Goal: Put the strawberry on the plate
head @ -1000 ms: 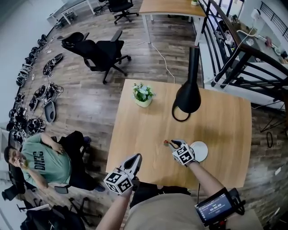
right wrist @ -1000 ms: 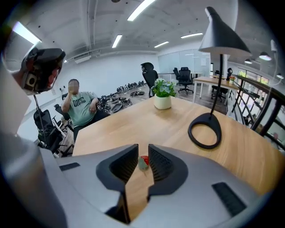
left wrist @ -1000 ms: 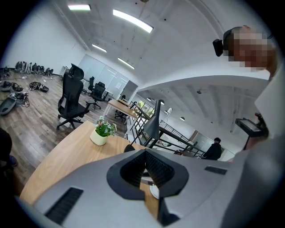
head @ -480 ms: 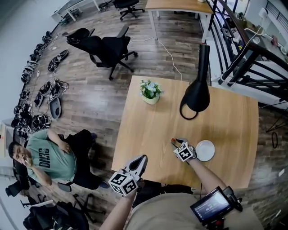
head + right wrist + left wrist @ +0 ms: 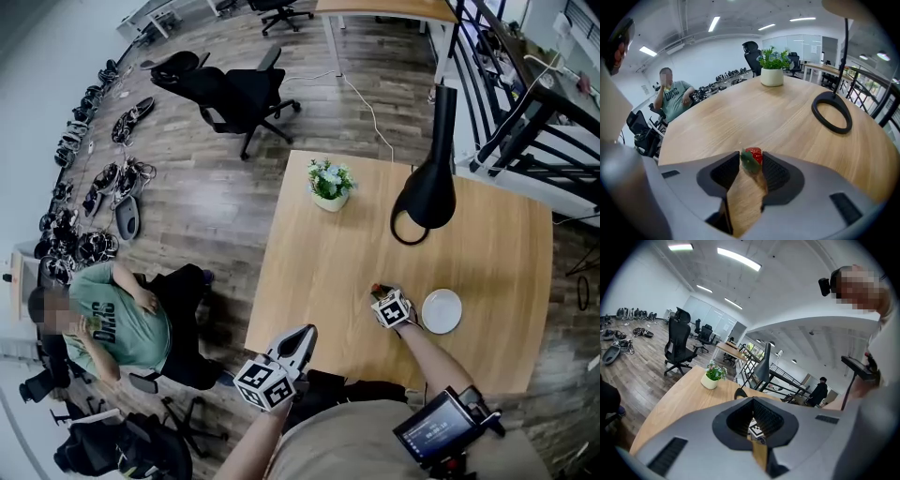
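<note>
Pale wooden worktop (image 5: 328,272) sits in an open office with a plank floor. Nearest the person, the left hand-held gripper (image 5: 302,336) hovers at the worktop's near edge, its jaws only a narrow slit apart and empty. Just beyond, the right hand-held gripper (image 5: 382,292) tilts steeply down. Its jaws have just been opening and now straddle the strawberry (image 5: 753,155), which lies on the wood at their tips, seemingly not yet clamped. The white plate (image 5: 442,310) lies empty just to the right. Farther off stand a black lamp (image 5: 429,192) and a potted plant (image 5: 329,181). The pick-up is in hand; next would come a gentle squeeze, a lift and a short carry to the plate.
</note>
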A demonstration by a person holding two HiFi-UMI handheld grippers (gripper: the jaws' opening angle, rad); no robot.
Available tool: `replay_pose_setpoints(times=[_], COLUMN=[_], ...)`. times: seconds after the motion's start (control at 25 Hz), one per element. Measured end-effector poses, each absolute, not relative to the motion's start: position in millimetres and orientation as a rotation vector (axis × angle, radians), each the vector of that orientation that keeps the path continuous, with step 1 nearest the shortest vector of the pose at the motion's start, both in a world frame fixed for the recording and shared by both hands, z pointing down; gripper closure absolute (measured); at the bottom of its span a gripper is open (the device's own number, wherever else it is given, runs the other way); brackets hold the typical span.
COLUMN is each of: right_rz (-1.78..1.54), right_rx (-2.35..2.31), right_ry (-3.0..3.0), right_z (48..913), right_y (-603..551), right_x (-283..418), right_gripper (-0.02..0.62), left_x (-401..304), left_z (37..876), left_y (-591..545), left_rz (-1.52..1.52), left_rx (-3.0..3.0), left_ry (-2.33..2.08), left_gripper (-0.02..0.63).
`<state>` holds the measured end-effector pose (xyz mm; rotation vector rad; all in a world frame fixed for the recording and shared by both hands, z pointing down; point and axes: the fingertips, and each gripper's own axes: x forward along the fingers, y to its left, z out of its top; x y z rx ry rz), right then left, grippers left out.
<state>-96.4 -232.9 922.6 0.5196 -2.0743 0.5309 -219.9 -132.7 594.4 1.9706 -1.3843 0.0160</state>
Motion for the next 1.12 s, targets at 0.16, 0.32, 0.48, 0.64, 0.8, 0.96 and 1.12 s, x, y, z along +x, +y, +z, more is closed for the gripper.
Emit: replay_pose_setpoints(times=[0.16, 0.32, 0.48, 0.64, 0.8, 0.96, 1.12], right_rz=[0.529, 0.531, 0.56, 0.55, 0.592, 0.62, 0.601], right_rx=[0.541, 0.552, 0.557, 0.592, 0.585, 0.581, 0.607], right_ry=[-2.049, -2.036, -2.018, -2.071, -2.13, -2.151, -2.241], right_z=[927, 930, 931, 918, 893, 860, 812], right_y=[-231, -233, -233, -247, -253, -252, -258], right_x=[-99, -100, -95, -95, -106, -90, -83], right_gripper=[0.457, 0.457, 0.459, 0.46, 0.46, 0.46, 0.46], left_x=[-225, -230, -233, -233, -230, -213, -203], left_z=[596, 600, 596, 594, 591, 588, 582], left_y=[-123, -119, -118, -122, -129, -135, -142], left_rz=[0.022, 0.021, 0.017, 0.003, -0.002, -0.032, -0.046], left_rx=[1.958, 1.947, 1.951, 1.967, 1.982, 1.998, 2.025], left_ry=[-1.385, -1.387, -1.392, -1.394, -1.385, -1.348, -1.322], left_gripper=[0.604, 0.604, 0.604, 0.604, 0.604, 0.604, 0.604])
